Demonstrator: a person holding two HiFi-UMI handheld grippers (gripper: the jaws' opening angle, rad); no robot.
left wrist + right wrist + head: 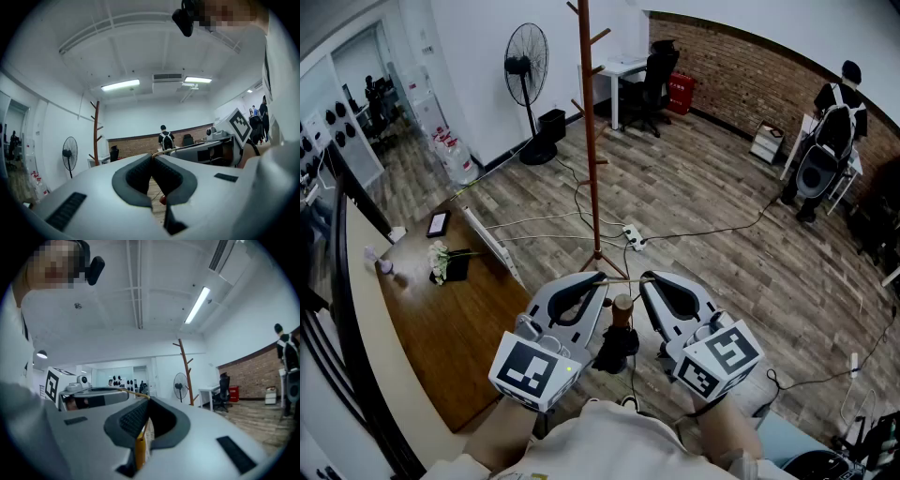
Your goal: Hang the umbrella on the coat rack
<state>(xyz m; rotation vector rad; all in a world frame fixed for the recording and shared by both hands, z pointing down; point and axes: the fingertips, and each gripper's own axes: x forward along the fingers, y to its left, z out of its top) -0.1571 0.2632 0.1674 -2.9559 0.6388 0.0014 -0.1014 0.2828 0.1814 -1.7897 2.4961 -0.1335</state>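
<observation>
A folded dark umbrella (615,347) with a round wooden handle knob (622,305) hangs between my two grippers, below the person's chest. Its thin tan wrist strap (623,278) is stretched between the two sets of jaw tips. My left gripper (601,278) is shut on one end of the strap (159,152). My right gripper (646,278) is shut on the other end (133,393). The reddish wooden coat rack (591,141) stands on the floor straight ahead, beyond the grippers, with short pegs up its pole. It also shows in the gripper views as the coat rack (95,133) (186,373).
A pedestal fan (528,66) stands behind the rack on the left. A power strip (633,236) and cables lie by the rack's base. A long wooden table (450,319) runs along the left. A person (834,122) stands far right near the brick wall.
</observation>
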